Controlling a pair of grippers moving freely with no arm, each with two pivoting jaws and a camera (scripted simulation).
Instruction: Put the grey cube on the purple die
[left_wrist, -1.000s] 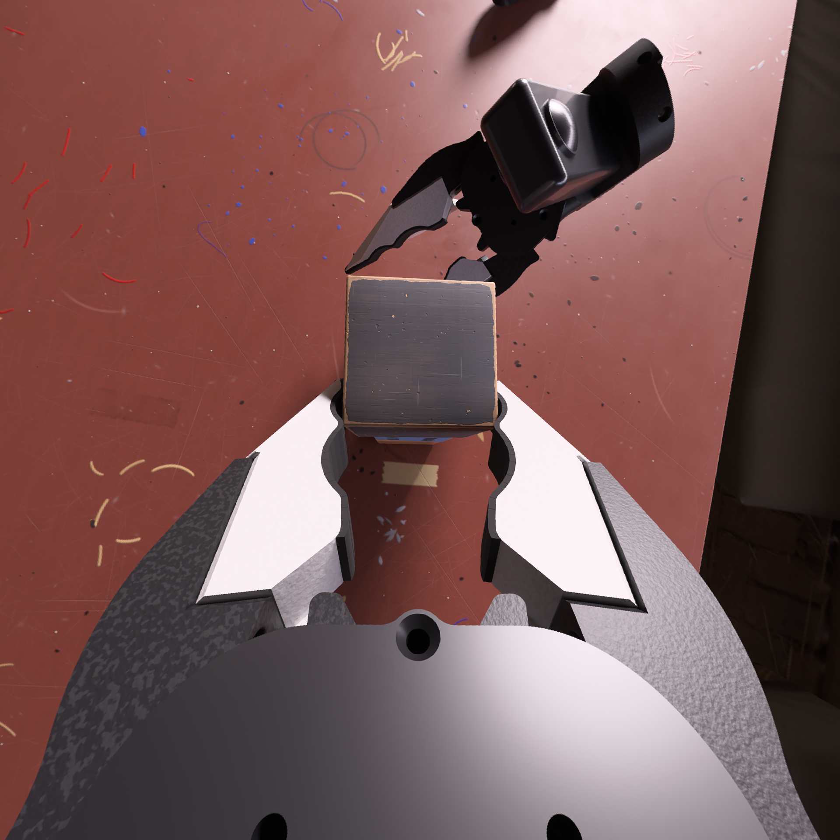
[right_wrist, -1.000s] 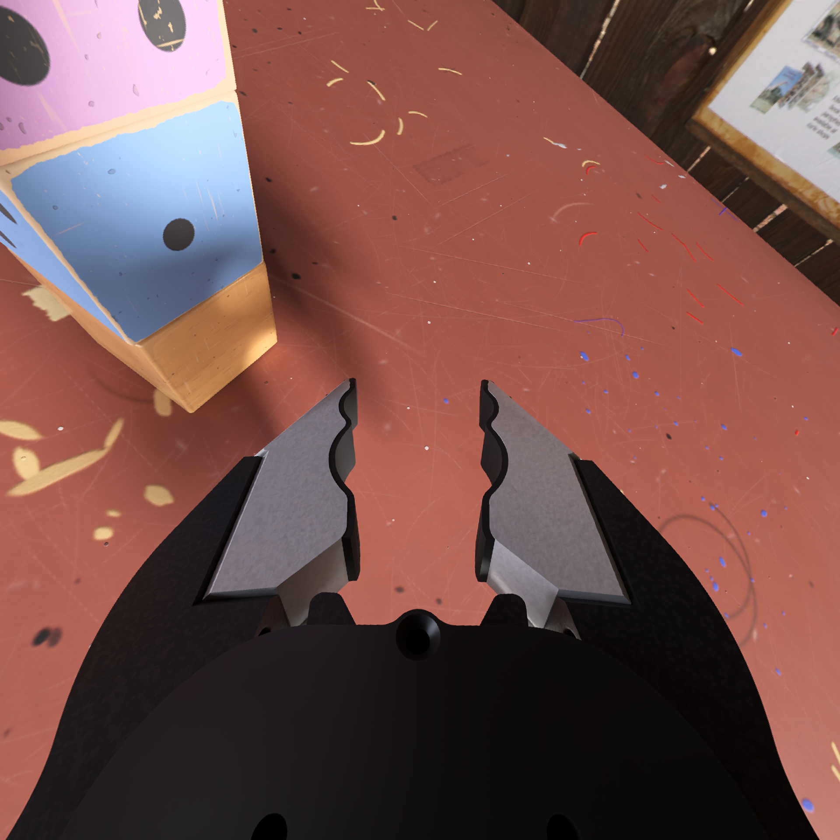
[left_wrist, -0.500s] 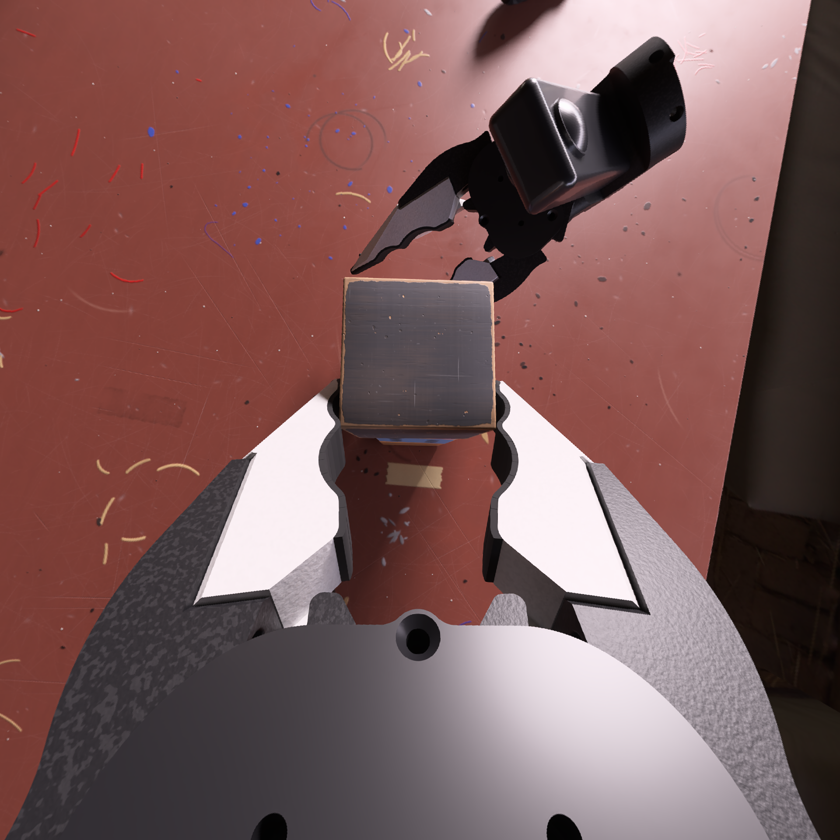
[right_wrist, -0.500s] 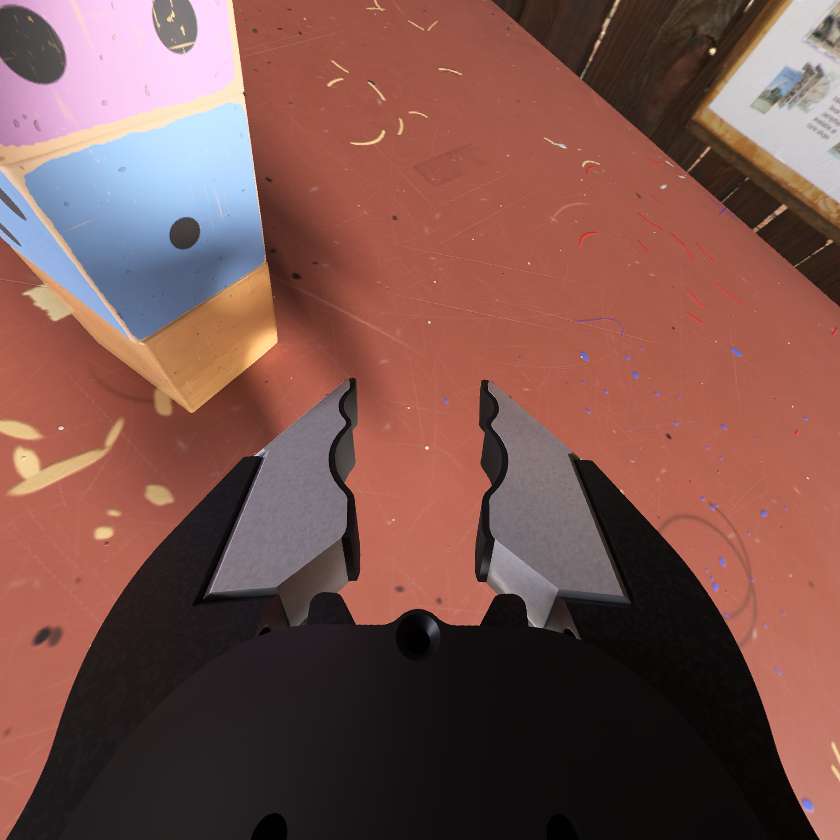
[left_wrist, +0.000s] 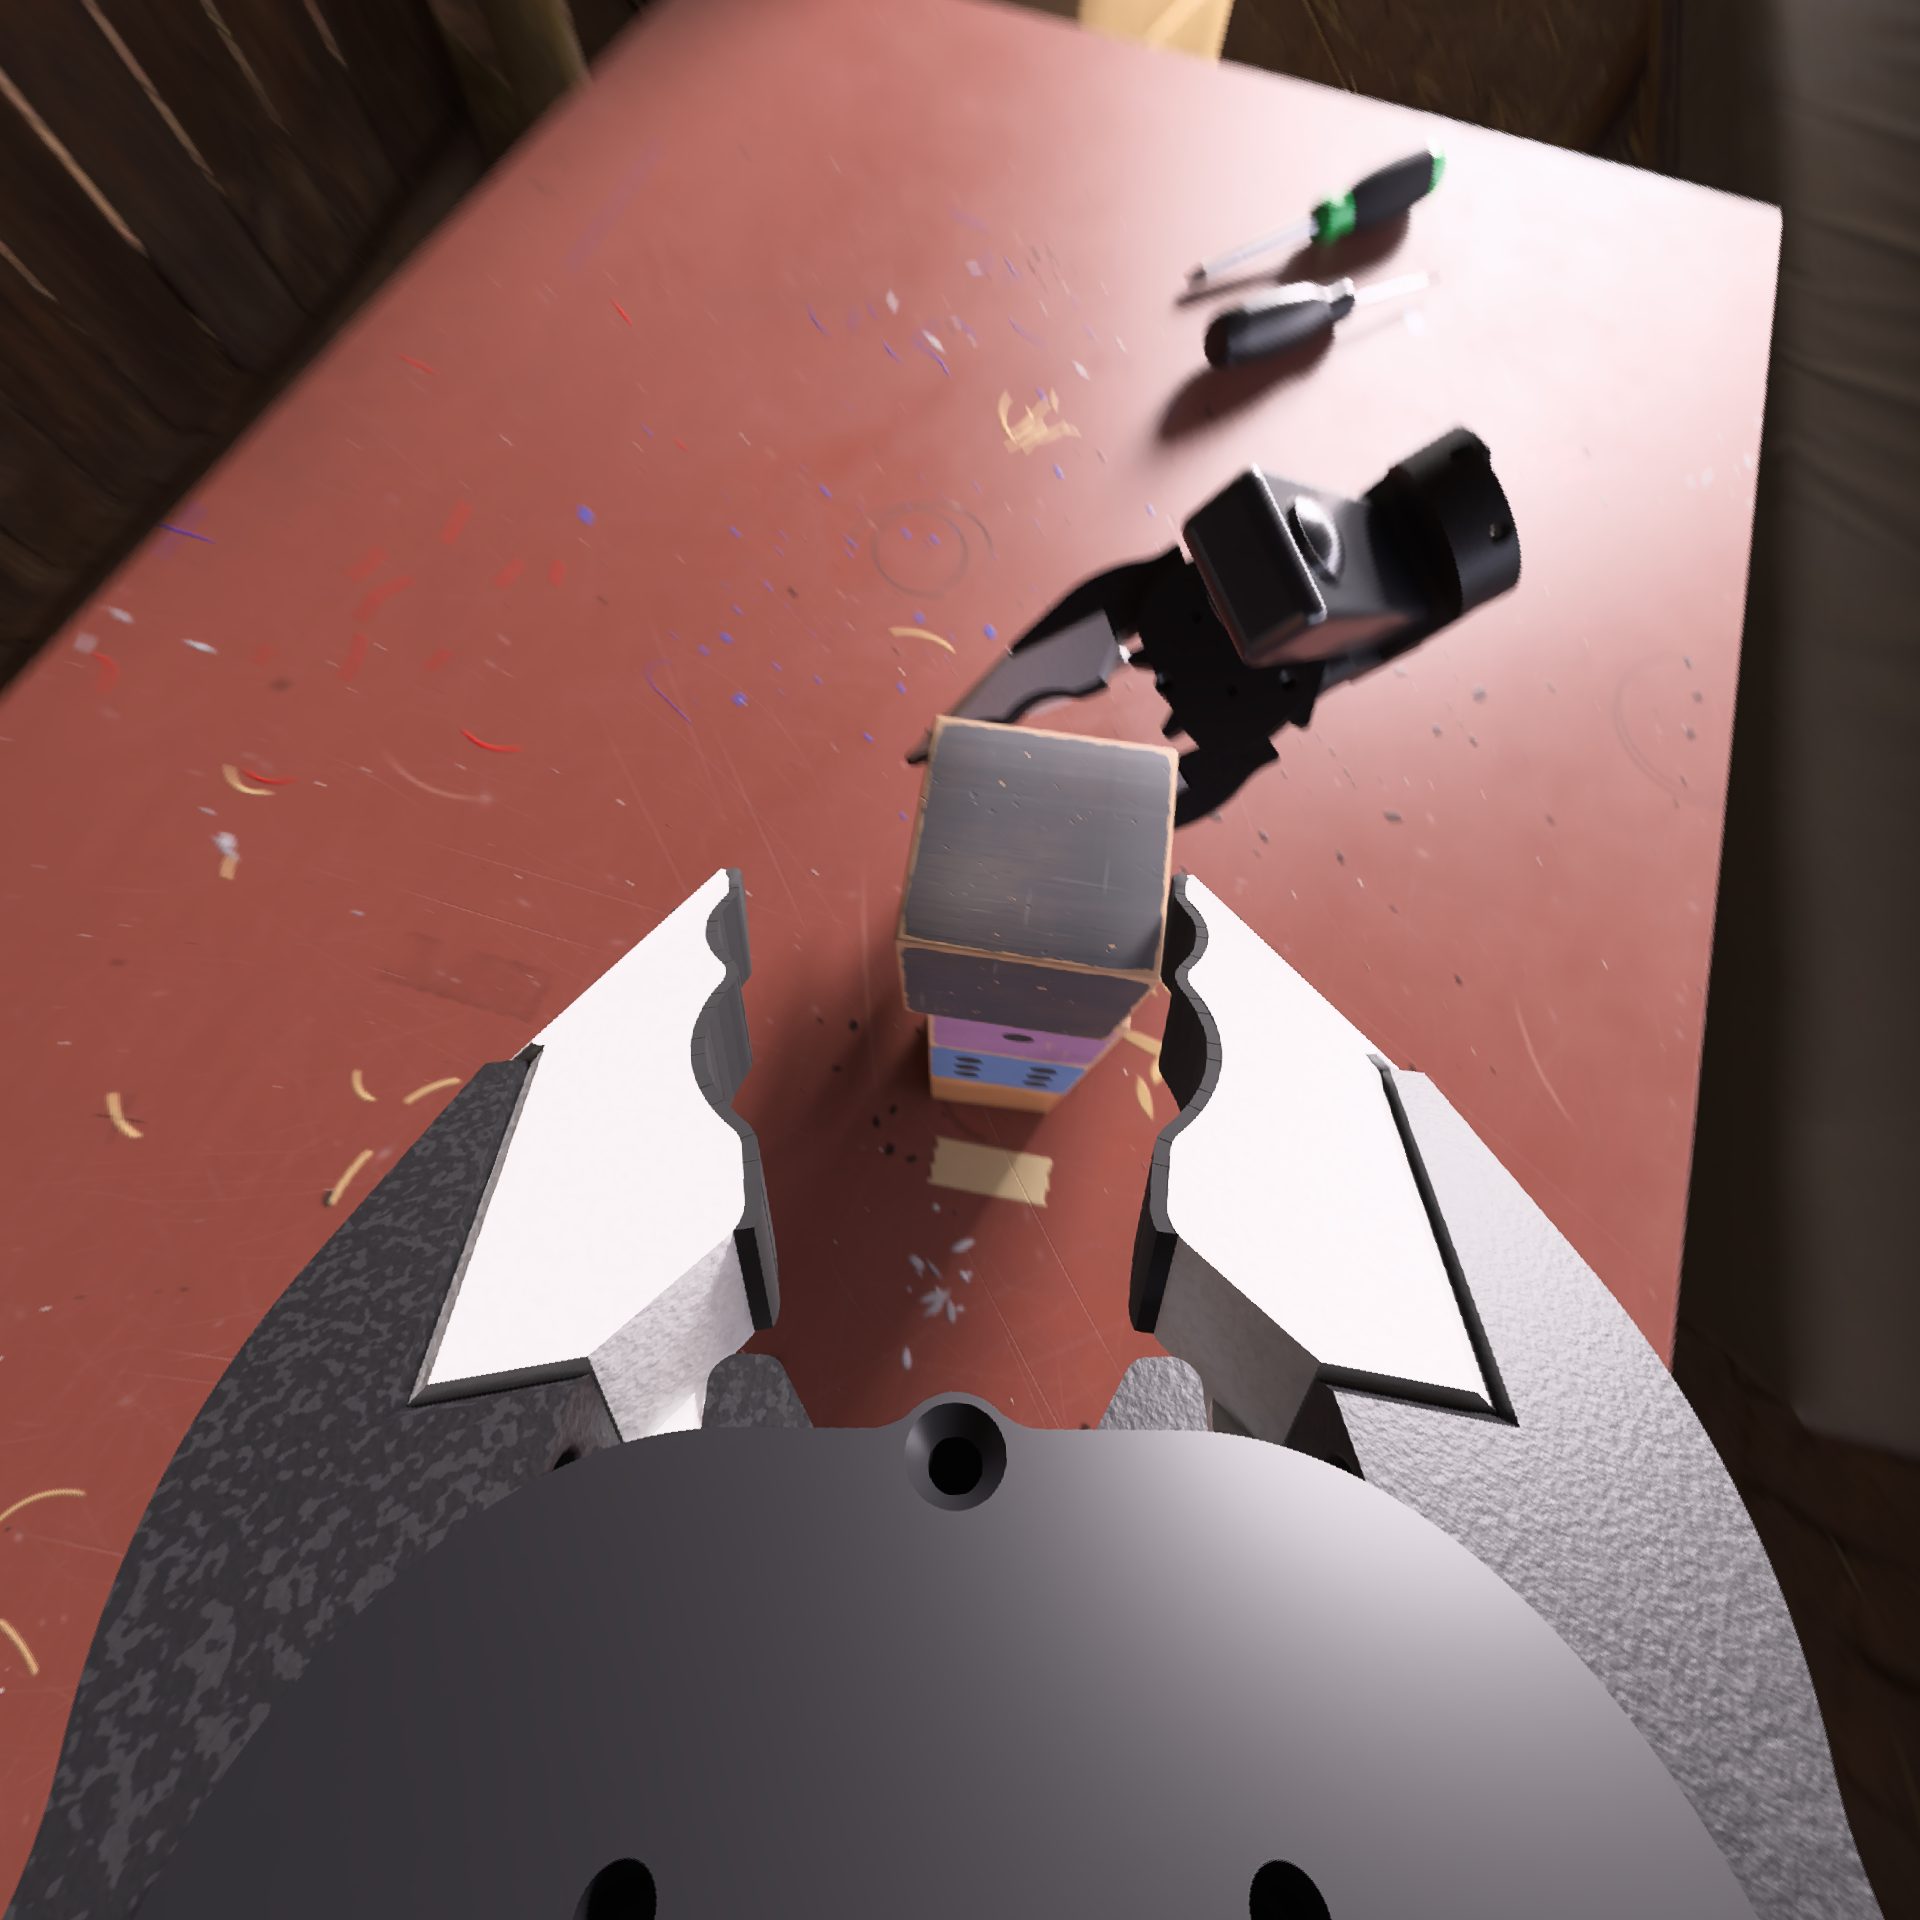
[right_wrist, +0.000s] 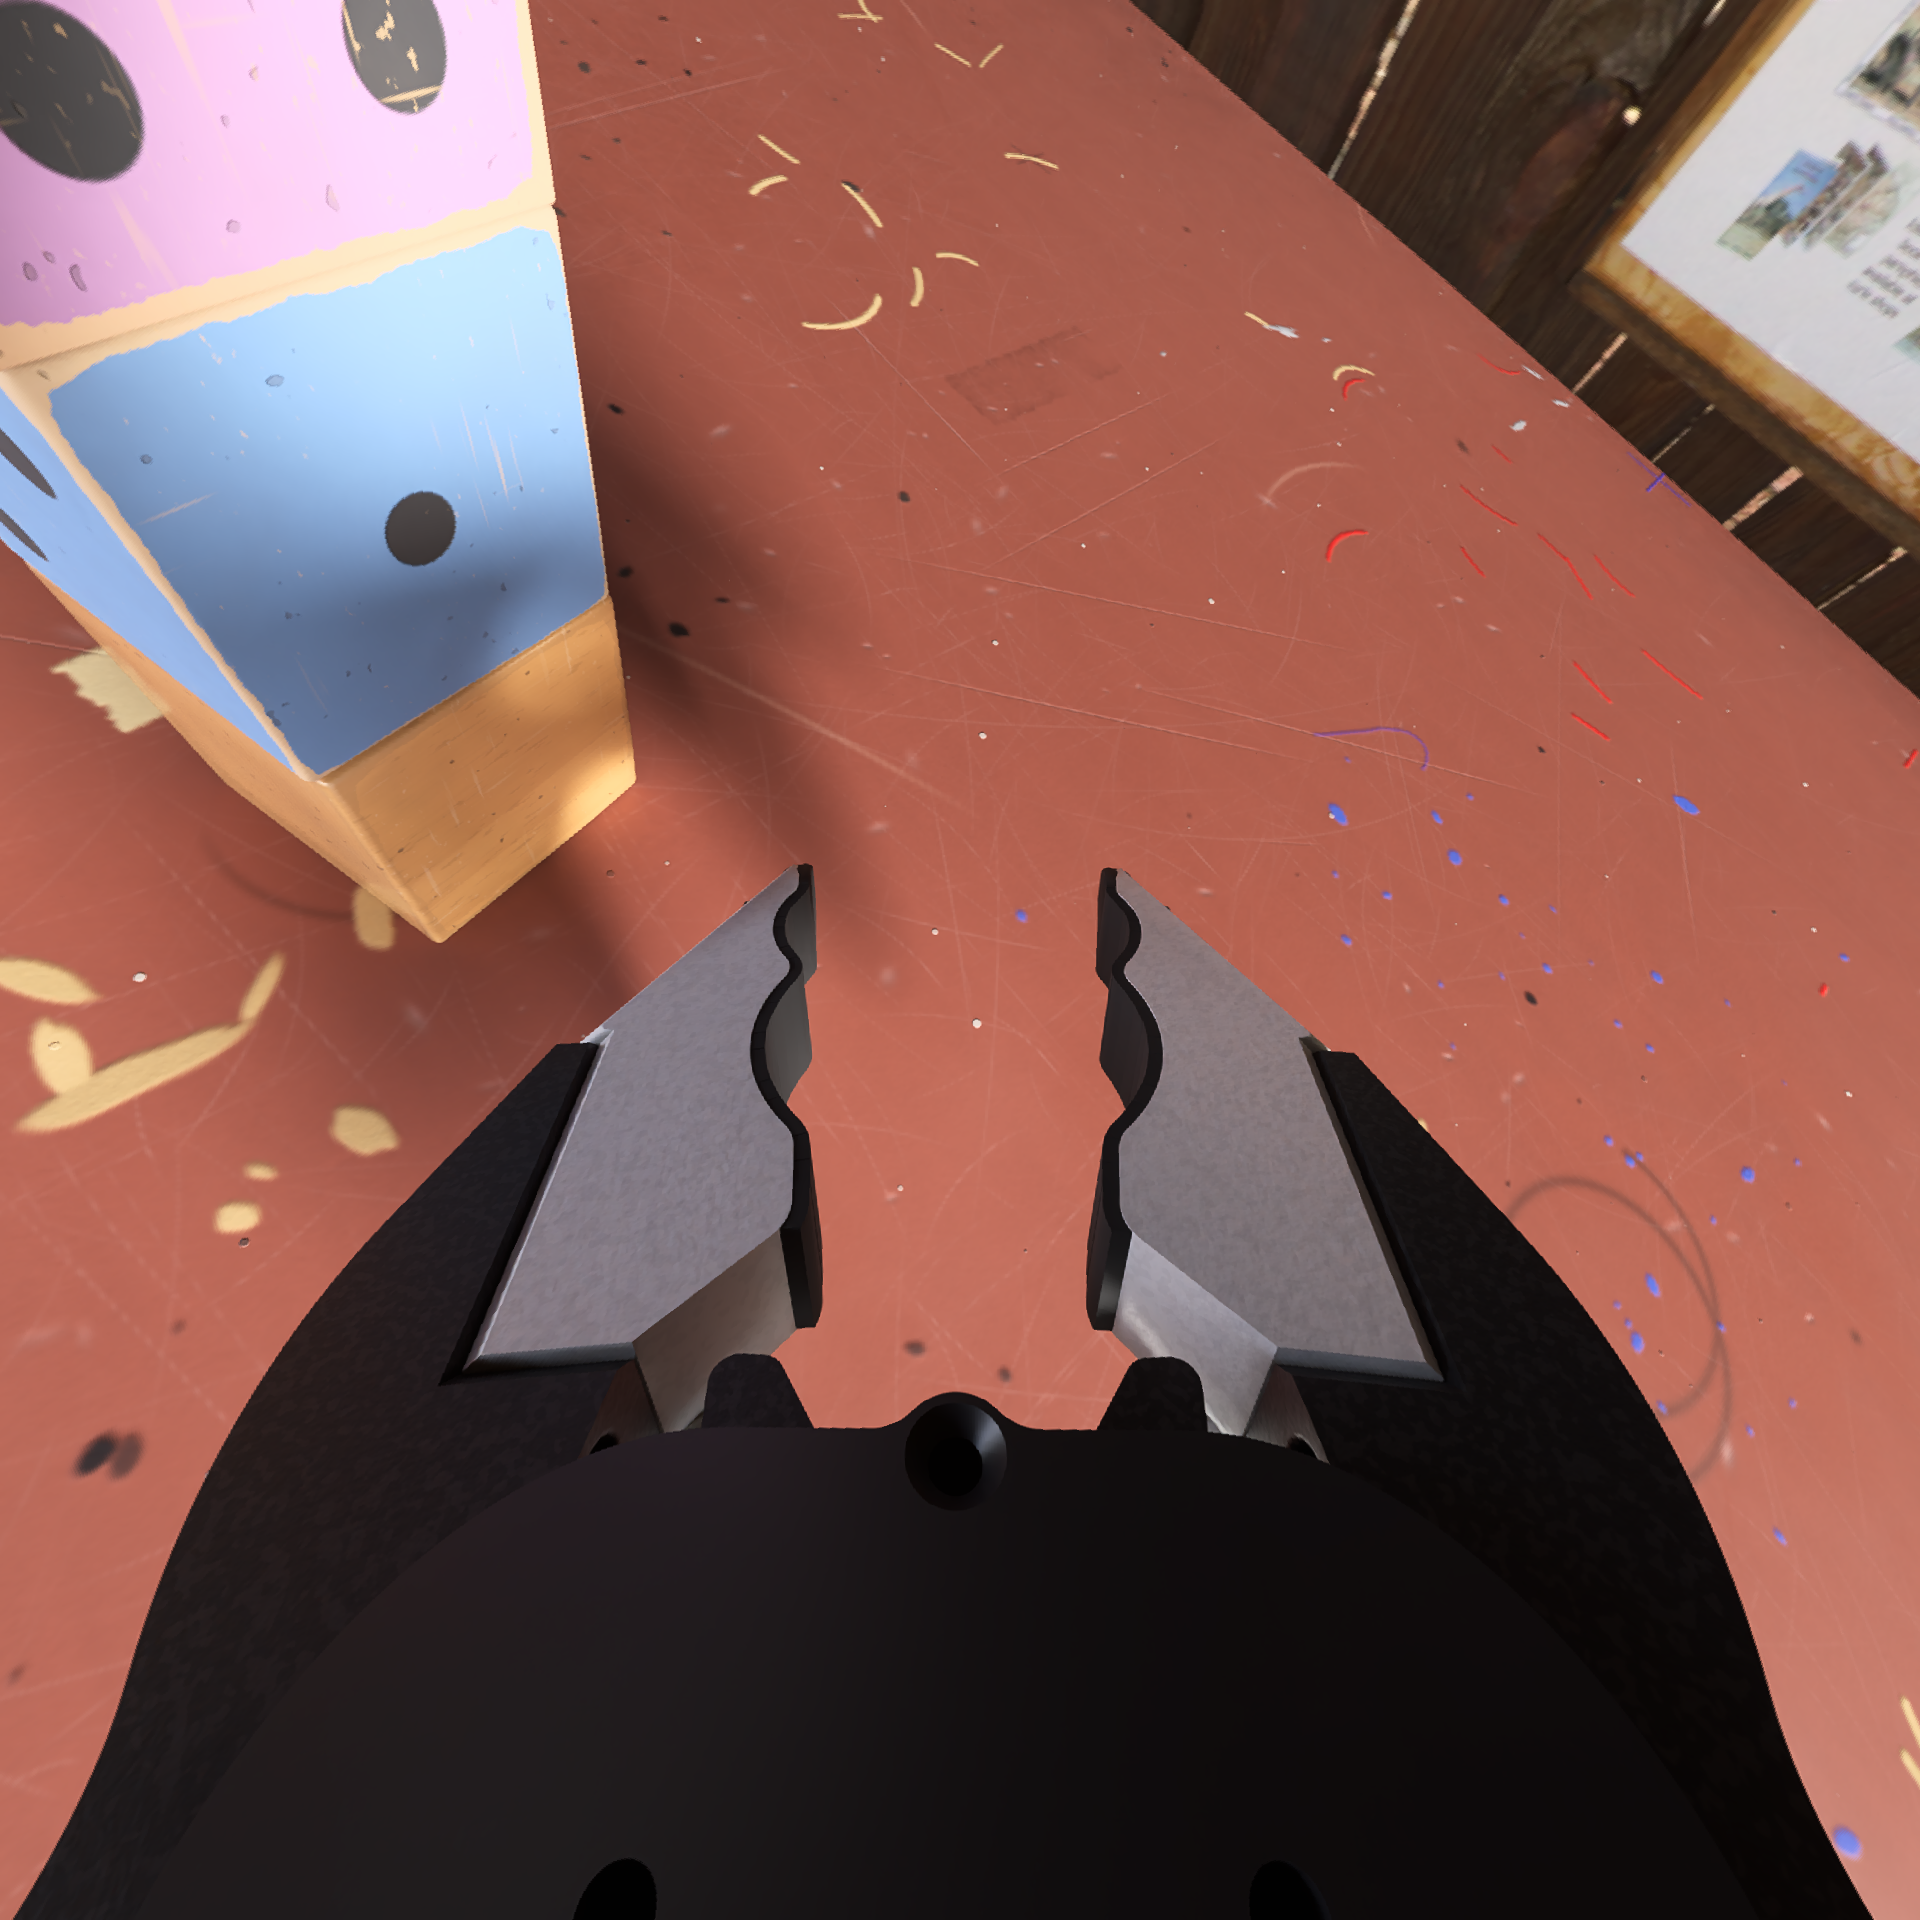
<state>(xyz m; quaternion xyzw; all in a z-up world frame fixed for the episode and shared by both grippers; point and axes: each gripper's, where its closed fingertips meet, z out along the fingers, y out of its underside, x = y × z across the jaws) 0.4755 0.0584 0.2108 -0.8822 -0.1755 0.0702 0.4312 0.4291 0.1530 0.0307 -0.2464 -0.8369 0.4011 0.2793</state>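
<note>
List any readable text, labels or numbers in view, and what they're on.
Framed poster: small print beside its pictures, too small to read.
Purple die and blue die: black pips only, no writing.
Grey cube: no markings.

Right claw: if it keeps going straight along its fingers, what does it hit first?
Probably just the bare red table. The right claw is open, with nothing between or ahead of its fingers. The stack with the purple die stands off to its left, out of that line.
</note>
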